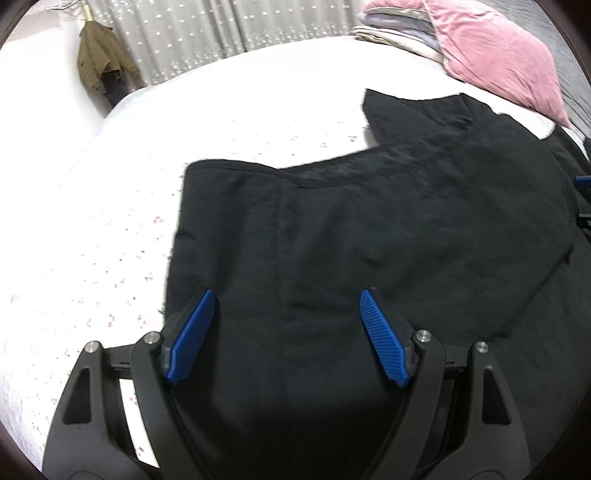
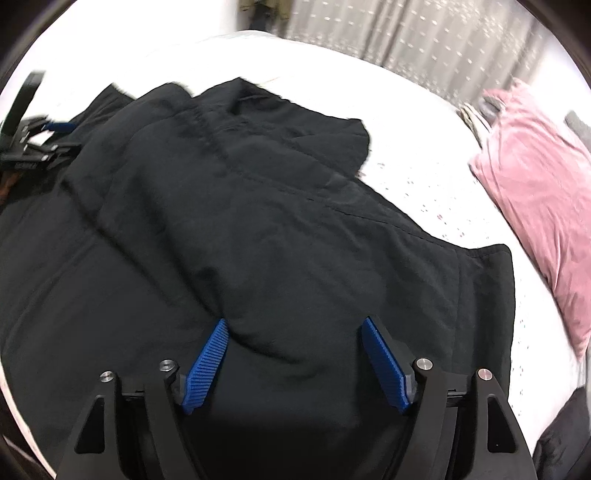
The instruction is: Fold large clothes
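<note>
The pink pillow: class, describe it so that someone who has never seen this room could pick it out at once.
Start from the big white bed with the black garment spread across it. Look beyond the garment to the bed's far edge, where a stack of folded grey and beige linens sits. The pink pillow leans against that stack; it is the only pink, velvety thing there.

Bright, even light blows out the white bedsheet (image 1: 258,92); both fisheye views are motion-blurred, with dark curved corners.
</note>
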